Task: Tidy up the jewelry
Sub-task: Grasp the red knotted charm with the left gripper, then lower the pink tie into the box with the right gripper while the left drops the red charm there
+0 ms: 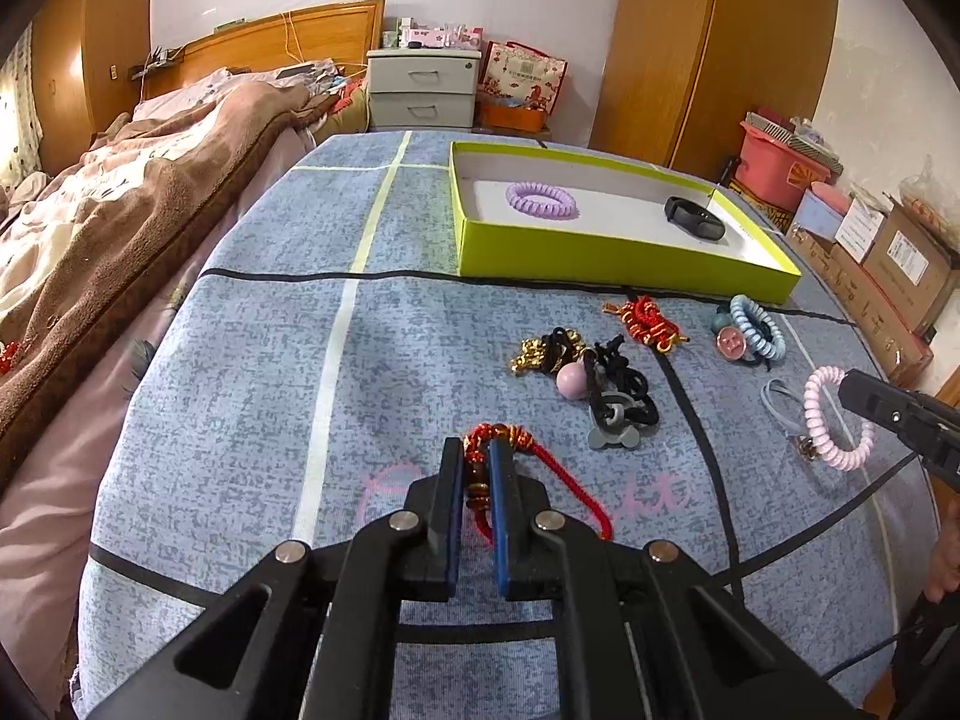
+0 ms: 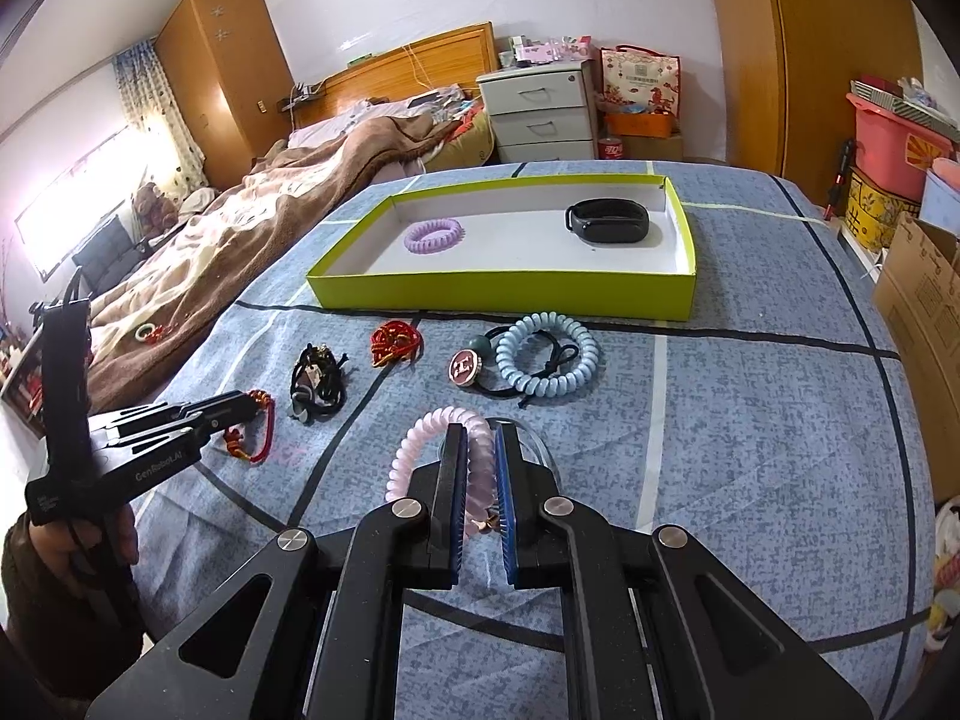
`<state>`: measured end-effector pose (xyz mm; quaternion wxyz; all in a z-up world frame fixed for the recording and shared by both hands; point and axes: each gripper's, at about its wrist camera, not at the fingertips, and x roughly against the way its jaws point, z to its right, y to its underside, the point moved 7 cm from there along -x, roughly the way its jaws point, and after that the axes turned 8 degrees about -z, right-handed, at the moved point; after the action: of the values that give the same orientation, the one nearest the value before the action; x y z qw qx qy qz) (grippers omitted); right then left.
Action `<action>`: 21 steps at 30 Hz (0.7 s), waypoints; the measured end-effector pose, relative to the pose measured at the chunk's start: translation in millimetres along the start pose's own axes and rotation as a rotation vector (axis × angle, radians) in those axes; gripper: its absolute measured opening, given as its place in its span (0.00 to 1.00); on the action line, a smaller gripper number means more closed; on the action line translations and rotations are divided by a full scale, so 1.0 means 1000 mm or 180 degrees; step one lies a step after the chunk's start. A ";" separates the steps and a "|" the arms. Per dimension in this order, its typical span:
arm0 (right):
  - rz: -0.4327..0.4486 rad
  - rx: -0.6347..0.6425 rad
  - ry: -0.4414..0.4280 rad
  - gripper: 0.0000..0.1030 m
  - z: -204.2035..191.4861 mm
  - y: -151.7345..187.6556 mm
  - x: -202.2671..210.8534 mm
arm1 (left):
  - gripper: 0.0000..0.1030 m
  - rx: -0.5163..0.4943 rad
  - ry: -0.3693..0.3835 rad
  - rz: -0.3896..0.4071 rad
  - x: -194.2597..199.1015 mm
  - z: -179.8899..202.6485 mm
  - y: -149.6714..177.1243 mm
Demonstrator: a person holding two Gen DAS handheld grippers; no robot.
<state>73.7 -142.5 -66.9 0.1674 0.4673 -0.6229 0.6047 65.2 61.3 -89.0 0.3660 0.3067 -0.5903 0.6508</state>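
Note:
A yellow-green box point(image 1: 624, 267) point(image 2: 498, 297) lies on the blue bedspread and holds a purple coil tie point(image 1: 541, 199) point(image 2: 435, 235) and a black wristband point(image 1: 695, 218) point(image 2: 607, 221). My left gripper point(image 1: 478, 450) point(image 2: 255, 401) is shut on a red cord bracelet point(image 1: 564, 474) point(image 2: 261, 429) that rests on the spread. My right gripper point(image 2: 480, 435) point(image 1: 852, 387) is shut on a pink coil tie point(image 2: 420, 444) point(image 1: 831, 414), also on the spread. Between them lie a black tie cluster point(image 1: 612, 384) point(image 2: 318, 384), a red knot bracelet point(image 1: 648, 324) point(image 2: 393, 342) and a blue coil tie point(image 1: 757, 327) point(image 2: 549, 360).
A bed with a brown blanket point(image 1: 120, 222) point(image 2: 240, 222) runs along the left. A grey nightstand point(image 1: 423, 90) point(image 2: 537, 108) and a wardrobe point(image 1: 708, 48) stand behind. Cardboard boxes point(image 1: 888, 276) point(image 2: 924, 312) line the right edge.

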 end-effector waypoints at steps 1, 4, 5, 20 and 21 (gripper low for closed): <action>0.0004 -0.0006 0.0002 0.10 0.000 0.000 0.000 | 0.08 0.0011 0.0018 0.0001 0.000 -0.001 0.000; 0.0023 -0.0027 0.0002 0.10 0.001 0.000 0.003 | 0.08 0.0033 0.0078 0.0028 0.003 -0.001 -0.001; 0.0026 -0.0035 0.0006 0.10 0.002 0.000 0.003 | 0.08 0.0026 0.0093 0.0035 0.005 -0.001 -0.002; 0.0085 -0.0081 0.0007 0.10 0.004 -0.004 0.009 | 0.08 0.0052 0.0319 0.0180 0.023 0.005 -0.015; 0.0096 -0.0087 0.0014 0.10 0.004 -0.005 0.010 | 0.08 0.0069 0.0362 0.0180 0.024 0.005 -0.016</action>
<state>74.2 -149.6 -56.7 0.1661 0.4543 -0.6377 0.5995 65.8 59.8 -59.9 0.3770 0.2564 -0.5699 0.6836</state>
